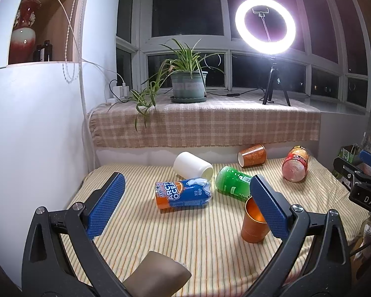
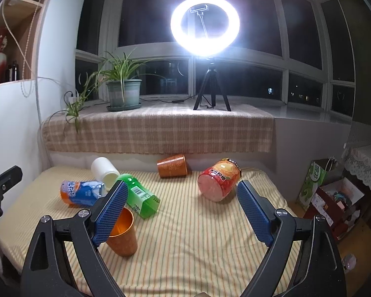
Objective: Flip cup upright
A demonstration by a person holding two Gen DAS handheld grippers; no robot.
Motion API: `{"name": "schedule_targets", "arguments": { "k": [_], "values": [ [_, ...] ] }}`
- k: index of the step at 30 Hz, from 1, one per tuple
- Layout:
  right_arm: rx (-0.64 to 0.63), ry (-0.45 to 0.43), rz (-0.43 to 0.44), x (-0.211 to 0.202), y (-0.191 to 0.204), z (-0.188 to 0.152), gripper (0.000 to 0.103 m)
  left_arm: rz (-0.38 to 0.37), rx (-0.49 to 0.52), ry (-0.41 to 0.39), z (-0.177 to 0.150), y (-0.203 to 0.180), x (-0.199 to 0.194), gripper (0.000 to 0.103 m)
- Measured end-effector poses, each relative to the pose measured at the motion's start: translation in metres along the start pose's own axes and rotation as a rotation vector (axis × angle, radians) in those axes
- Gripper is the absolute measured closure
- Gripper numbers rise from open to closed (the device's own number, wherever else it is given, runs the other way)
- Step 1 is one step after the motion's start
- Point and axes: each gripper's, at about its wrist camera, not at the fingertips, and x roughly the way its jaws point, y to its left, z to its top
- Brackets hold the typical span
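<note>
An orange cup (image 1: 253,227) stands upright on the striped cloth, mouth up; it also shows in the right wrist view (image 2: 123,235). A second orange cup (image 1: 252,159) lies on its side at the back; it also shows in the right wrist view (image 2: 172,166). My left gripper (image 1: 185,204) is open and empty, its right finger in front of the upright cup. My right gripper (image 2: 183,210) is open and empty, its left finger in front of the same cup.
On the cloth lie a white cup (image 1: 193,167), a blue-orange can (image 1: 183,194), a green bottle (image 1: 231,183) and a red-orange jar (image 1: 295,167). A potted plant (image 1: 189,84) and a ring light (image 1: 266,26) stand on the sill. Boxes (image 2: 334,198) sit at right.
</note>
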Motion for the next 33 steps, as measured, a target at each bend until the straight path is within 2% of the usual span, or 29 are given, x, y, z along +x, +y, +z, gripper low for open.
{"name": "schedule_targets", "arguments": {
  "k": [33],
  "values": [
    [-0.001, -0.007, -0.004, -0.0003, 0.0010, 0.0010, 0.013, 0.009, -0.014, 0.007, -0.0018, -0.0029, 0.0004, 0.000]
  ]
}}
